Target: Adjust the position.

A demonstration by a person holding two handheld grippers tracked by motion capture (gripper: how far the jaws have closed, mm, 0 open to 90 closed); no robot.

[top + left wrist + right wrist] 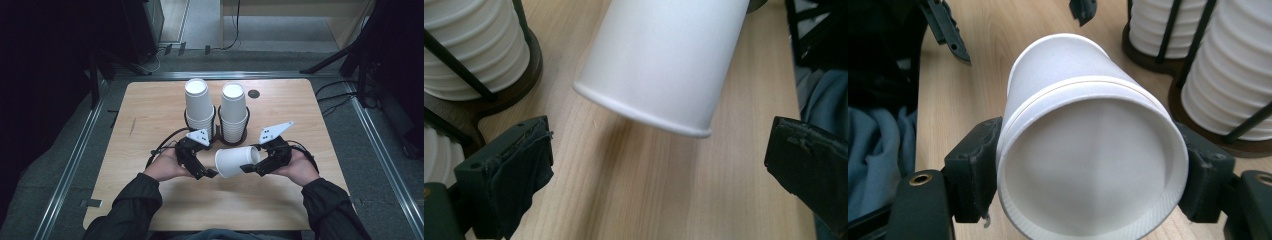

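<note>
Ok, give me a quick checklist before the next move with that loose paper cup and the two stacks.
1. Right gripper clamped on the paper cup near its base: ok.
2. Left gripper open, pads off the cup: ok.
3. Cup lies sideways, rim toward the left gripper: ok.
4. Cup lifted off the table: cannot tell.
5. Left stack and right stack upright in their holders: ok.
6. Single cup or two nested: cannot tell.
</note>
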